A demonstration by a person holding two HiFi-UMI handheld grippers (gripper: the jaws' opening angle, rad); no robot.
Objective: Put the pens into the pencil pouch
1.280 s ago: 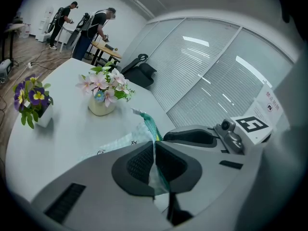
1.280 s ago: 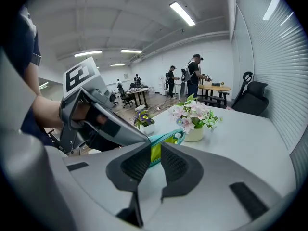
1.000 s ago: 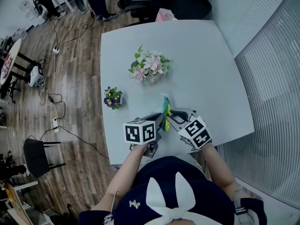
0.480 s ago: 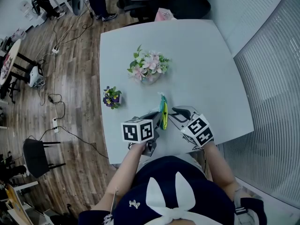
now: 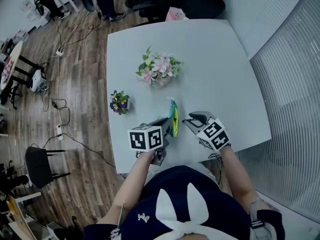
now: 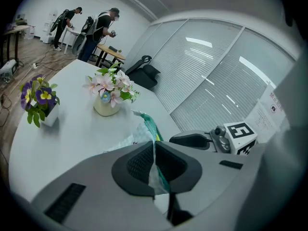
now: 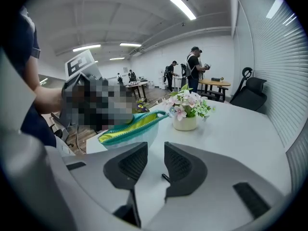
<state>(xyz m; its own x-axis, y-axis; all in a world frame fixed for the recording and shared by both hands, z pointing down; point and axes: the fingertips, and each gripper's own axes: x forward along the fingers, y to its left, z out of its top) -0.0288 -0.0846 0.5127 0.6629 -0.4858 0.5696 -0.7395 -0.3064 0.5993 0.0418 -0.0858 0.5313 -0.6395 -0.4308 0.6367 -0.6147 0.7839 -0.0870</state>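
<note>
We pinch the limp pencil pouch (image 6: 145, 122) by its zipper rim in the left hand-held gripper (image 6: 154, 153). The right hand-held gripper (image 7: 155, 163) has just been opening its jaws wide, with only a small dark tip (image 7: 165, 178) between them.

I see a teal-zipped, yellow-lined fabric pouch (image 5: 173, 119); pale grey tabletop (image 5: 215, 69); pink-and-white flowers (image 5: 157, 69) in cream vase (image 6: 107, 107); purple-and-yellow pansies (image 5: 119, 102) in white pot (image 6: 48, 117); brown plank floor (image 5: 85, 74).

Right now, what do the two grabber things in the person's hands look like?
Both are smooth grey plastic. The left gripper and the right gripper each have two curved jaws lined with dark ribbed pads. Each carries a white cube printed with black square markers. The person wears a dark navy top.
</note>
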